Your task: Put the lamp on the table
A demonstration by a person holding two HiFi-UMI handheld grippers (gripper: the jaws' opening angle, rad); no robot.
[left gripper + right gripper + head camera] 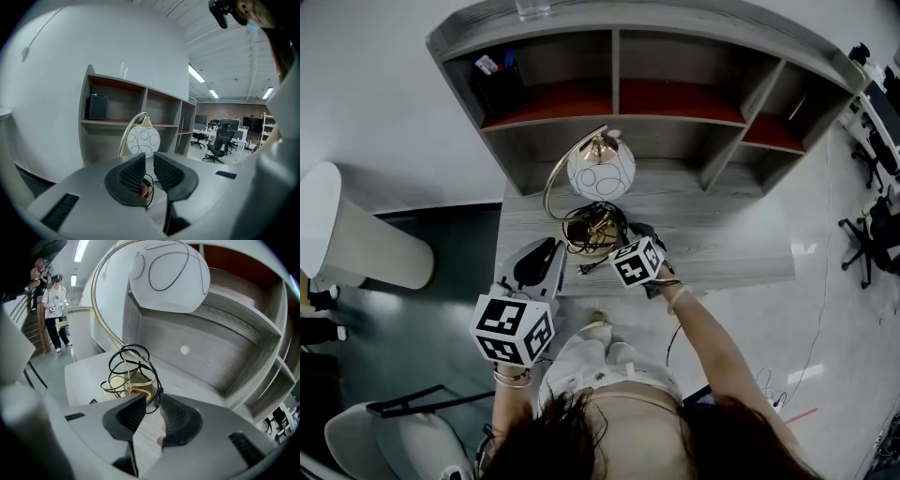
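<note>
**Q:** Where stood the gold arched lamp with a white globe shade (600,169), and what did your tongs hold?

**A:** Nothing. My right gripper (152,401) had its jaws a narrow gap apart and empty. The lamp stood upright on the grey wood-grain desk (722,253) just beyond their tips. My left gripper (149,161), likewise slightly parted and empty, hung farther back.

**Q:** How would it handle?

**A:** I judged the globe fragile and top-heavy, and the loose black cable (133,364) snag-prone. The stiff gold stem (101,310), low down, seemed the place to grip.
</note>
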